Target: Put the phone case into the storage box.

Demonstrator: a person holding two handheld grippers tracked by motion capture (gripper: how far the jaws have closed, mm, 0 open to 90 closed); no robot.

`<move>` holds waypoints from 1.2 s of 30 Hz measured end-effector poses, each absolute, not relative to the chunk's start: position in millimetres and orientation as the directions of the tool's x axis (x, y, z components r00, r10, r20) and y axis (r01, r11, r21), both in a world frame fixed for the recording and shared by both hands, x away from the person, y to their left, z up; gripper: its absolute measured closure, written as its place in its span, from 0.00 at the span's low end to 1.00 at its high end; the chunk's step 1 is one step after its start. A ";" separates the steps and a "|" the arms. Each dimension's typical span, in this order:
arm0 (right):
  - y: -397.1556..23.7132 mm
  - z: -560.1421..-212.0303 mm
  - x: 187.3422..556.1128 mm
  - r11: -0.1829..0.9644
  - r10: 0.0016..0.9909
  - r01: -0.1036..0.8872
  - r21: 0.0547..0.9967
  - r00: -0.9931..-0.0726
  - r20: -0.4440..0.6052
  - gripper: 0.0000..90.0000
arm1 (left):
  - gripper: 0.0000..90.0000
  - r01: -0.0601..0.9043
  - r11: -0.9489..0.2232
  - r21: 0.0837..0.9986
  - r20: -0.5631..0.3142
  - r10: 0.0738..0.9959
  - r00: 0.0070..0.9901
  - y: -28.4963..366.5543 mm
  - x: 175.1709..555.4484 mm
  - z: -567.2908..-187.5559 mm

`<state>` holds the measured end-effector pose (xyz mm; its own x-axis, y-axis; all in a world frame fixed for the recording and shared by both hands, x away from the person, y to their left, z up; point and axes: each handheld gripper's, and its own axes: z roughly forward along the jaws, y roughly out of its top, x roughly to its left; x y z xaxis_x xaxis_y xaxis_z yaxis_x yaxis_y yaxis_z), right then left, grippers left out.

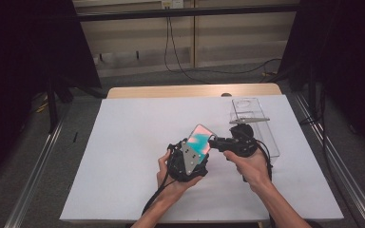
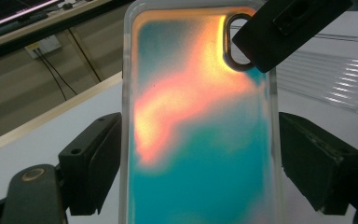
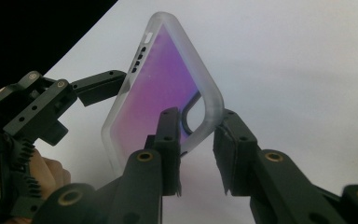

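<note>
The left gripper (image 1: 193, 153) is holding the phone case (image 1: 200, 140) above the white tabletop (image 1: 123, 142), its widely spread fingers (image 2: 91, 161) pressing the case's two long edges so the case is standing up between them. To its right, the right gripper (image 1: 215, 141) is reaching the case's camera-cutout corner; its fingers (image 3: 168, 140) are sitting nearly together, straddling the frosted rim there, though whether they are touching it is unclear. A clear plastic box (image 1: 254, 118) is lying farther right.
</note>
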<state>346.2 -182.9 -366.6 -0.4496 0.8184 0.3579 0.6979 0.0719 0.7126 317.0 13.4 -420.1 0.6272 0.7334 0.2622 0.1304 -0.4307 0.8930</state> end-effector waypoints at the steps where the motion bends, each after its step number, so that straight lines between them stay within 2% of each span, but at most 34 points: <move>1: -182.8 -366.4 346.5 0.062 0.819 0.708 0.704 -0.439 0.369 0.81 | 0.19 0.130 -0.437 0.890 0.268 0.731 0.627 12.9 317.0 -419.9; 15: -181.0 -365.5 346.9 0.005 0.791 0.753 0.658 -0.405 0.458 0.92 | 0.19 0.148 -0.428 0.892 0.254 0.743 0.620 13.9 322.2 -423.9; 23: -177.5 -362.0 345.4 -0.011 0.799 0.738 0.674 -0.399 0.449 0.93 | 0.18 0.147 -0.403 0.903 0.228 0.741 0.632 16.4 328.3 -423.2; 26: -176.9 -360.0 344.7 -0.006 0.797 0.729 0.685 -0.410 0.444 0.93 | 0.17 0.181 -0.376 0.909 0.177 0.740 0.649 18.6 331.6 -421.5; 30: -176.0 -357.6 345.3 0.005 0.799 0.720 0.694 -0.421 0.430 0.93 | 0.14 0.184 -0.366 0.912 0.167 0.741 0.651 20.5 333.1 -420.7; 36: -177.9 -354.4 346.9 0.005 0.811 0.708 0.706 -0.416 0.412 0.93 | 0.06 0.216 -0.323 0.921 0.106 0.743 0.661 27.3 336.1 -417.6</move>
